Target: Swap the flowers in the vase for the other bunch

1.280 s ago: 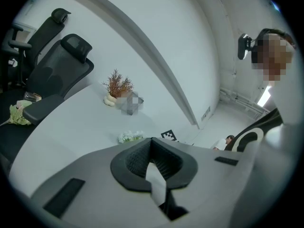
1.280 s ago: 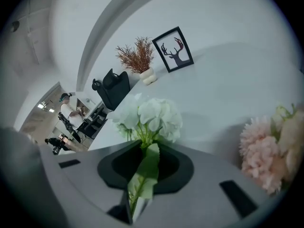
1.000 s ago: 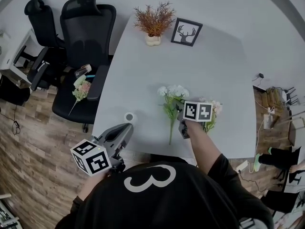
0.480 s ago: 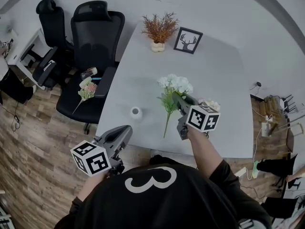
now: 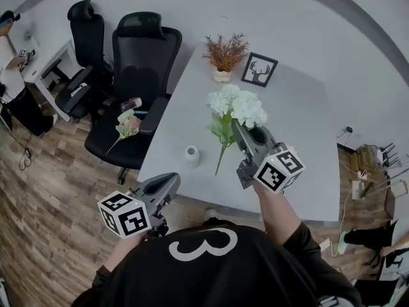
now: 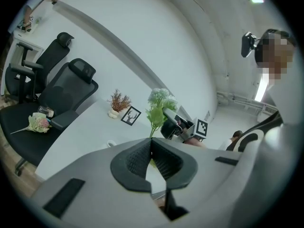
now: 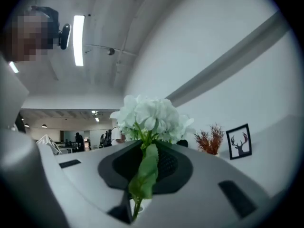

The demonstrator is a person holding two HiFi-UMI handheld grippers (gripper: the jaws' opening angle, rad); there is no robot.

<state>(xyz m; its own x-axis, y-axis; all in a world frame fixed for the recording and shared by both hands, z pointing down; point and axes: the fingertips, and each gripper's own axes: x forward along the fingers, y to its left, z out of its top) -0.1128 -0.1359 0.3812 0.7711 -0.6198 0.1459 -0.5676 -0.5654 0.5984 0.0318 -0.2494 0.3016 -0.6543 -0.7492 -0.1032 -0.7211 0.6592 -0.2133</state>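
Note:
My right gripper [image 5: 238, 130] [image 7: 148, 150] is shut on the stem of a white flower bunch [image 5: 235, 105] [image 7: 151, 117]. It holds the bunch up in the air over the white table [image 5: 300, 139], blooms away from me, with the stem end hanging below. A small white vase [image 5: 192, 156] [image 6: 110, 144] stands near the table's left front edge and looks empty. A pink flower bunch [image 5: 128, 125] [image 6: 38, 123] lies on the seat of a black chair [image 5: 137, 62]. My left gripper [image 5: 171, 180] [image 6: 151, 140] hovers off the table's front edge, shut, holding nothing.
A dried rust-coloured plant in a pot [image 5: 225, 53] and a framed deer picture [image 5: 259, 70] stand at the table's far end. A second black chair [image 5: 86, 24] and a desk [image 5: 51, 62] are at the left, with a person [image 5: 9, 62] beside them.
My right gripper has risen from the tabletop with the white bunch and tipped its blooms upward. My left gripper has drifted slightly up and towards the table.

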